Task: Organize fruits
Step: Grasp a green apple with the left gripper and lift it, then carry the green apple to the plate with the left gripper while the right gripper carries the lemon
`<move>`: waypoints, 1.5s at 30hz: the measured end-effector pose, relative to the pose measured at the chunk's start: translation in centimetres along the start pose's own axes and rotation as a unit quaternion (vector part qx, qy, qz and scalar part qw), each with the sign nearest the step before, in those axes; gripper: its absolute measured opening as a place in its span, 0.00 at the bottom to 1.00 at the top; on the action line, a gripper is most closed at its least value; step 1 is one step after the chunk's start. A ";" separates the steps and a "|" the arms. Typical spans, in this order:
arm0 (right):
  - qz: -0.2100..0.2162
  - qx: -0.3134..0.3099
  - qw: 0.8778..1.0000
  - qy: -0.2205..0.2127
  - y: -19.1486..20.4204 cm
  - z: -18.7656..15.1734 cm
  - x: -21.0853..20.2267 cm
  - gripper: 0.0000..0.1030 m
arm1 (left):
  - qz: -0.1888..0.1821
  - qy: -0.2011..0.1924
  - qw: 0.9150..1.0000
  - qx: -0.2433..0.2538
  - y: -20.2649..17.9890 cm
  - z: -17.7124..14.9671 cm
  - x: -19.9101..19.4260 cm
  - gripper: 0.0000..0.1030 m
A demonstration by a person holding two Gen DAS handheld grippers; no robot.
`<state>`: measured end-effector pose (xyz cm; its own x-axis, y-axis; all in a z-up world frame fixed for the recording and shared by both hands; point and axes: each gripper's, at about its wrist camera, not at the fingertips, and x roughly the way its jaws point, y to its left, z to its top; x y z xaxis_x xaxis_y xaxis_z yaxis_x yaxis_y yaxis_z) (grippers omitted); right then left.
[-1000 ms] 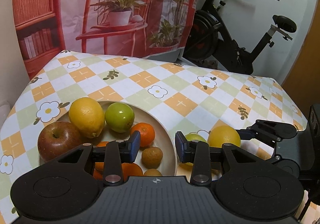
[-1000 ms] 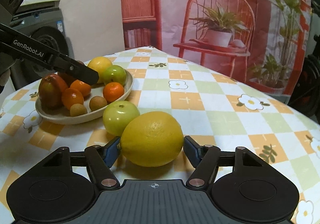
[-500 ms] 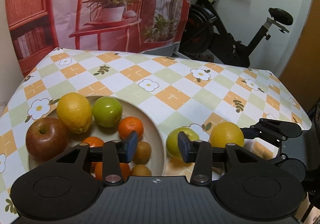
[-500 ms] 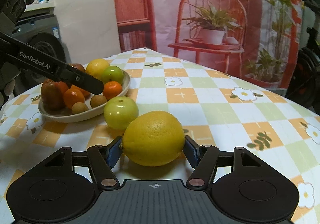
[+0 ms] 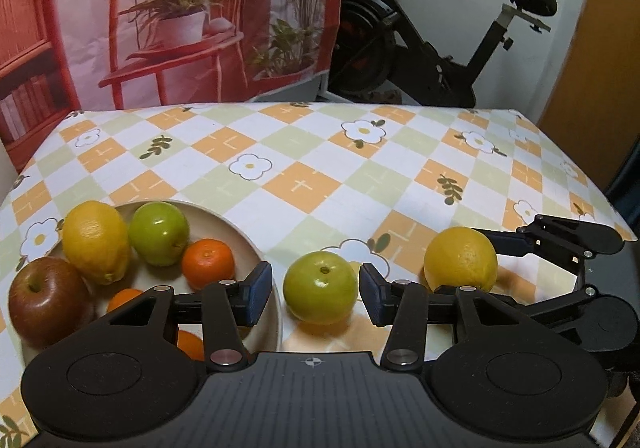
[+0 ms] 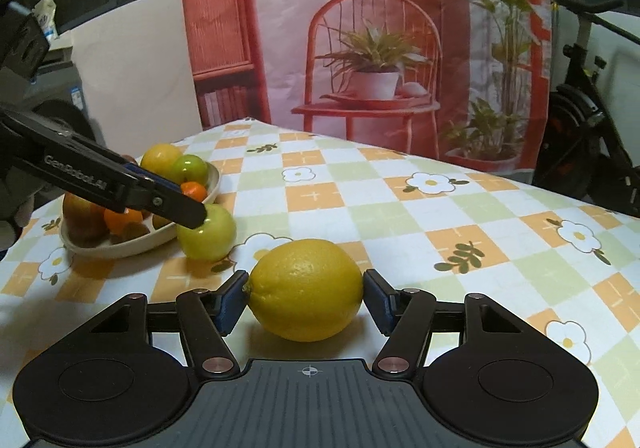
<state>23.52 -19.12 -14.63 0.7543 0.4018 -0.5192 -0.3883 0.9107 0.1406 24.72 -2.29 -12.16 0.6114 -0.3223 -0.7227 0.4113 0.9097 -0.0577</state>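
Fruits are split between two places: most sit piled in the plate (image 5: 269, 312) at the near left of the surface (image 5: 320, 175), while a green apple (image 5: 320, 292) and a lemon (image 6: 306, 289) lie loose just right of it.

My left gripper (image 5: 316, 295) is spread around the green apple, one pad on each side with a sliver of gap, so it is not yet pinching. My right gripper (image 6: 305, 298) has its pads pressed against the two ends of the lemon, and I judge it clamped on the fruit, which looks to rest on the cloth.

Both fruits should be firm and fairly light, but round and smooth. The apple's waxy skin could slip or roll out sideways, so I want the pads across its widest middle, level with the core, and a steady squeeze. The lemon's pebbled rind gives better friction, though holding it by its tapered tips is less secure than across its belly.

In the plate, a red apple (image 5: 47, 300), another lemon (image 5: 96, 242), a second green apple (image 5: 158, 234) and tangerines (image 5: 208, 263) leave little free room, mostly at the near right edge.
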 end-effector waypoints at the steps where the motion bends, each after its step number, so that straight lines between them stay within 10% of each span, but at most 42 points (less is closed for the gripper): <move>1: -0.002 0.000 1.000 0.001 0.0 0.0 0.0 0.56 | 0.000 0.002 1.000 0.000 0.0 0.0 0.2 0.49; 37: -0.004 0.003 1.000 0.011 0.2 0.0 0.6 0.56 | 0.049 0.052 0.993 0.091 -2.9 0.3 1.0 0.44; 45: -0.004 0.004 1.000 0.011 0.2 0.0 0.6 0.56 | 0.011 0.063 0.996 0.061 -2.5 0.0 0.3 0.44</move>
<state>23.96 -18.72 -14.91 0.7453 0.3925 -0.5389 -0.3780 0.9146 0.1434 23.86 -4.67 -12.27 0.5357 -0.2597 -0.8035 0.4814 0.8757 0.0378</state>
